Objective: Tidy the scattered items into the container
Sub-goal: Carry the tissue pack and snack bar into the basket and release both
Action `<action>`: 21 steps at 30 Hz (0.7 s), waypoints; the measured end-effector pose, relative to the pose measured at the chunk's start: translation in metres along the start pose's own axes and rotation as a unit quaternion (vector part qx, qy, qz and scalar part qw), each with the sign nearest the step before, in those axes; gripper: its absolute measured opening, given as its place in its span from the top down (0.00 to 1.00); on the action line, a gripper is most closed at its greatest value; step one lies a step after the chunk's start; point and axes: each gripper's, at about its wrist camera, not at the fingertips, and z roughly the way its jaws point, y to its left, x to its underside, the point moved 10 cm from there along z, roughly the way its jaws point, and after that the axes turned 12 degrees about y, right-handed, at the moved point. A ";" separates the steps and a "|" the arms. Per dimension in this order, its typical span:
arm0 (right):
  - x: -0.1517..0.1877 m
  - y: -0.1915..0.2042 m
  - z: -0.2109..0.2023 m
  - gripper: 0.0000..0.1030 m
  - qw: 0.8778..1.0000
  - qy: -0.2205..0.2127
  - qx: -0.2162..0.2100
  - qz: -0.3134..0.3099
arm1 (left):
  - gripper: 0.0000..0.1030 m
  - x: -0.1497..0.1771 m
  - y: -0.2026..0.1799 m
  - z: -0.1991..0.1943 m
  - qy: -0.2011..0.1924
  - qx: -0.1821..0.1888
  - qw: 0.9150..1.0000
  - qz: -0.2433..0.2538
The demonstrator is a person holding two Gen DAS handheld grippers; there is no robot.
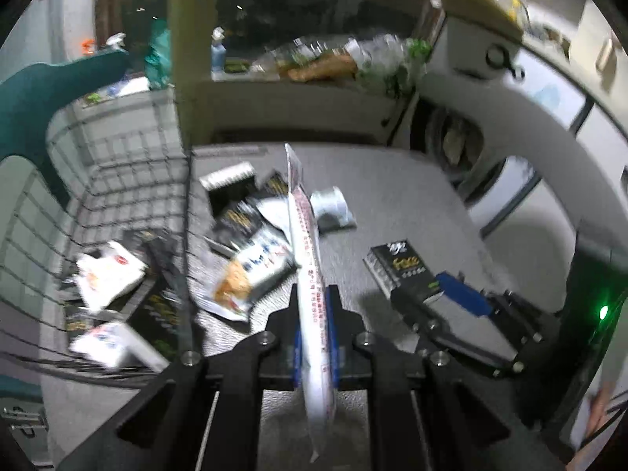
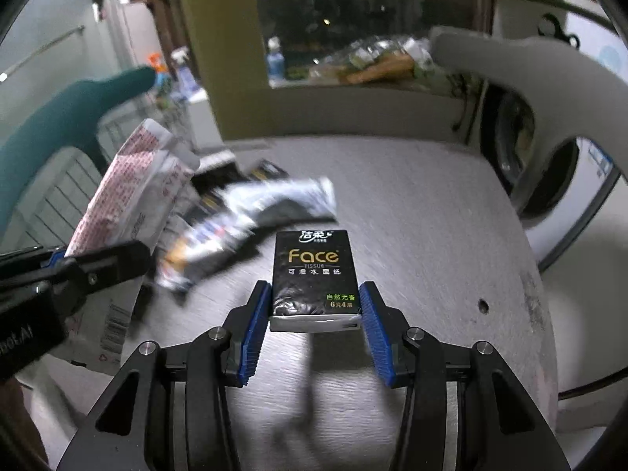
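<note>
Jaws of the left gripper (image 1: pixel 314 306) pinch a white printed packet (image 1: pixel 310 267); the right gripper (image 2: pixel 316 306) clamps a black Face tissue pack (image 2: pixel 314 274).

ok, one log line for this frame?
left hand-held gripper: shut on white packet | right hand-held gripper: shut on black tissue pack | wire basket: partly filled

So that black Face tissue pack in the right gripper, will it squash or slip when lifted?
The tissue pack probably gives a little: its film wrapper looks wrinkled near the pads. It is likely light, being a small pocket pack. The glossy film may be slippery, though the ribbed pads flank both its sides.
</note>
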 end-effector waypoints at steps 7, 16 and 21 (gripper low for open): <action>-0.048 0.081 -0.046 0.55 0.995 -0.049 -0.064 -0.051 | 0.90 -0.019 0.078 -0.061 -0.068 -0.030 0.987 -0.141; -0.067 0.180 -0.004 0.55 0.981 0.012 -0.108 -0.158 | 0.90 -0.010 0.161 -0.048 -0.046 -0.060 0.965 -0.250; -0.065 0.185 0.004 0.51 0.981 0.008 -0.106 -0.162 | 0.86 -0.013 0.149 -0.048 -0.053 -0.050 0.970 -0.231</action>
